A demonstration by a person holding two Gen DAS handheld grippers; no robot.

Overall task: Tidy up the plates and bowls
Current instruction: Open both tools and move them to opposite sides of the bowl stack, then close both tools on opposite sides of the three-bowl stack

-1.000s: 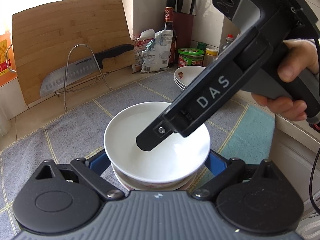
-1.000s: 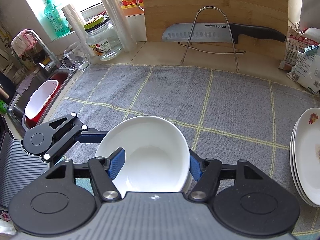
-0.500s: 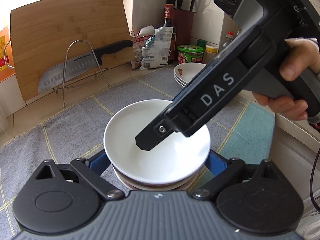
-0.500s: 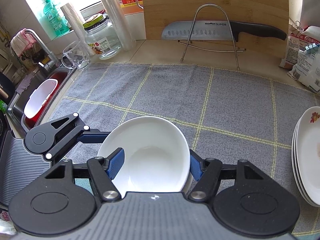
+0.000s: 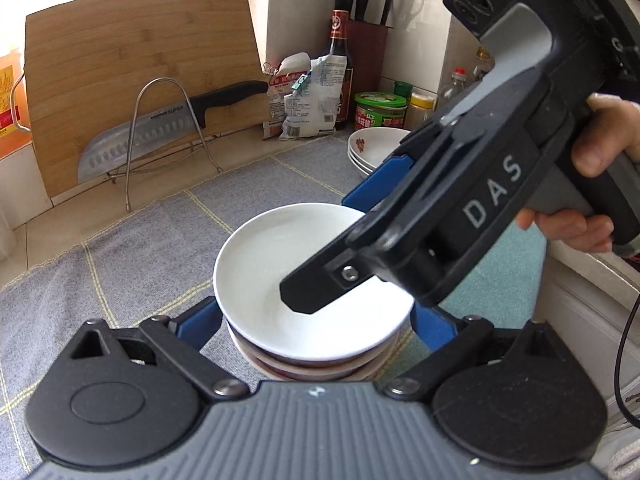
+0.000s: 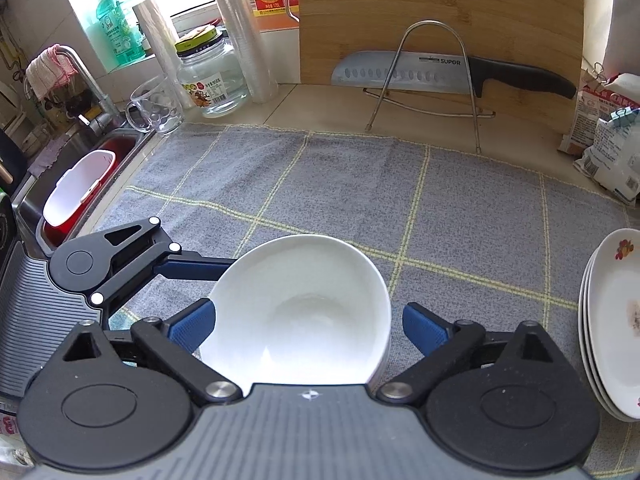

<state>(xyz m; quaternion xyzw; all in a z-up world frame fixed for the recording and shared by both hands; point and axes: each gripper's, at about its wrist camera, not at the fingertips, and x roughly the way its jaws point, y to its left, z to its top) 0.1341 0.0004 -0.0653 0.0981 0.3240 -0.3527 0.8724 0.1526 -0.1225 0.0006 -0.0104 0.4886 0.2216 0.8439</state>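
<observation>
White bowl point(image 6: 298, 312) is seen seated on top of a bowl stack point(image 5: 316, 364) on the grey checked mat point(image 6: 360, 184); all places given relative to this stack. Right gripper point(image 6: 306, 320) is released: jaws have just been opening, blue pads stand clear of the rim on both sides, bowl between them but not pressed. Left gripper point(image 5: 316, 320) is spread wide around the stack, pads apart from it as far as can be told. Plate pile point(image 6: 612, 320) is set well apart, to the right of the stack. Bowl is judged glazed ceramic: stiff, slippery, chip-prone, moderately heavy. Rim is best pinched across the wall, 1 pad inside, 1 outside; stack could shift if nudged
</observation>
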